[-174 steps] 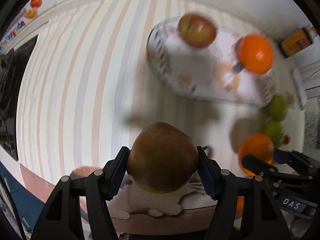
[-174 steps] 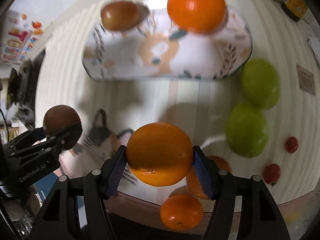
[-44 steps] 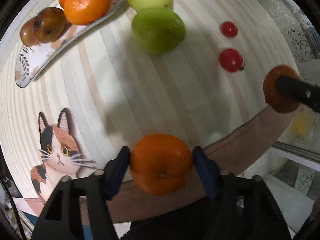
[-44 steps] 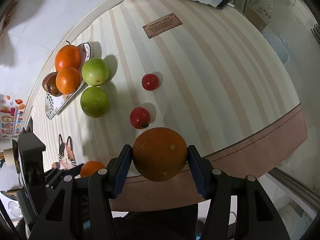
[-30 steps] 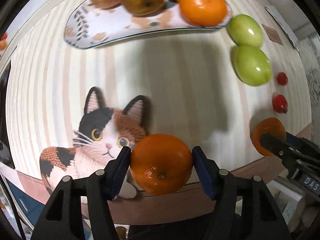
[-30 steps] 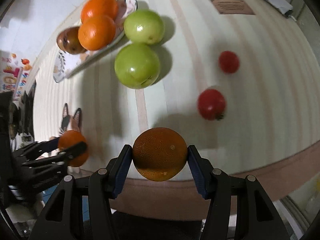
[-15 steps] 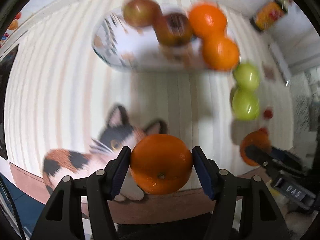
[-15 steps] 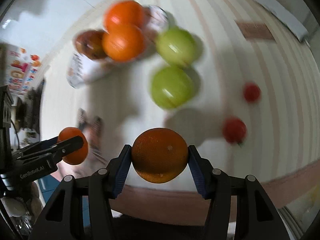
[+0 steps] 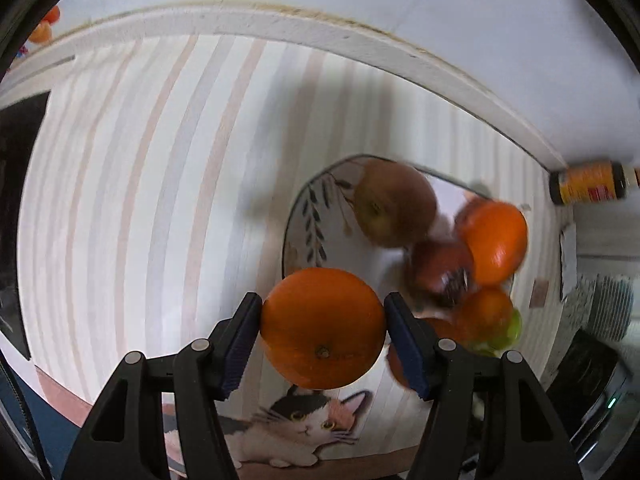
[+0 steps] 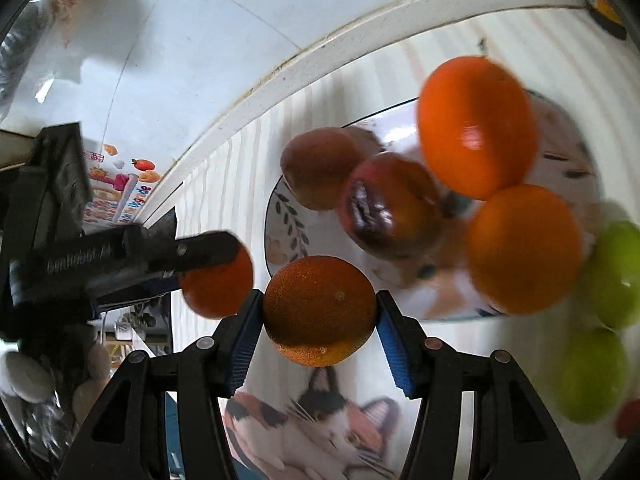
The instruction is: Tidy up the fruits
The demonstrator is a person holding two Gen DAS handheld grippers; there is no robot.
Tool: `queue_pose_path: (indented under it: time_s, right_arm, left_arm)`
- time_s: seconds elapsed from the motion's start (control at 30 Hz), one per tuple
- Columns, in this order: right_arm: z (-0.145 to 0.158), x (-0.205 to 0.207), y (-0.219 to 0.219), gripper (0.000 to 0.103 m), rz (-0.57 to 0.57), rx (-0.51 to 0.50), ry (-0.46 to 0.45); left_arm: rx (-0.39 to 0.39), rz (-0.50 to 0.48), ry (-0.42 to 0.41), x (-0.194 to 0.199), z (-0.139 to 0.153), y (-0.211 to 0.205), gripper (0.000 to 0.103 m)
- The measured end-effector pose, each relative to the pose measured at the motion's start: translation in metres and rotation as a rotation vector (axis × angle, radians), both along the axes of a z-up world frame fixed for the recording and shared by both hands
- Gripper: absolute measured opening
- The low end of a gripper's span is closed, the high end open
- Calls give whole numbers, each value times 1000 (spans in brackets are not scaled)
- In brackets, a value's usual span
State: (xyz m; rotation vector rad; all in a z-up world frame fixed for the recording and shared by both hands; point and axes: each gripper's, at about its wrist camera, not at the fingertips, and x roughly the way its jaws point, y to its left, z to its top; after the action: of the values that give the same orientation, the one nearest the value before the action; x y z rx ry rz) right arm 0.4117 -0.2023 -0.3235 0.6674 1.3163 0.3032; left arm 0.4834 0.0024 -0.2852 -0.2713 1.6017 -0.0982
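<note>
Both grippers have swung in over the plate: left gripper clamps an orange, right gripper pinches a darker orange, ready for setting down.

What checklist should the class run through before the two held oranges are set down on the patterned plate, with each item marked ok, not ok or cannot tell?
1. Left gripper grips its orange on both sides: ok.
2. Right gripper grips its darker orange on both sides: ok.
3. Patterned plate in view ahead of both grippers: ok.
4. Bare patch near the plate's leaf-print end: ok in the left wrist view, though narrow.
5. Room for both oranges beside the two oranges and two brownish apples already there: cannot tell.
6. Two green apples off the plate, clear of the drop spot: ok.
</note>
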Motion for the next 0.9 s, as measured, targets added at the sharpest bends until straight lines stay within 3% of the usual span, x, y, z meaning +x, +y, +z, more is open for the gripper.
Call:
queue_pose_path:
  time_s: [0.23, 0.33, 0.4, 0.53, 0.63, 0.73, 0.9]
  right_arm:
    - [-18, 12, 3, 61, -34, 49, 38]
    - [-21, 12, 0, 89, -44, 69, 59]
    - [-16, 13, 0, 90, -38, 79, 60]
    - [-7, 8, -4, 92, -30, 47, 66]
    - [4, 2, -13, 94, -42, -9, 73]
    - [17, -3, -23, 94, -44, -143, 65]
    - [39, -13, -38, 94, -15, -370, 46]
  left_arm:
    - [-39, 37, 79, 19, -24, 3, 61]
    - [-51, 48, 107, 22, -31, 2, 62]
    - [-62, 49, 110, 22, -34, 0, 63]
    - [-74, 54, 79, 21, -28, -1, 91]
    - [-79, 53, 61, 18, -20, 0, 91]
    - [-47, 40, 23, 10, -6, 1, 91]
    - [86, 2, -87, -16, 19, -5, 91]
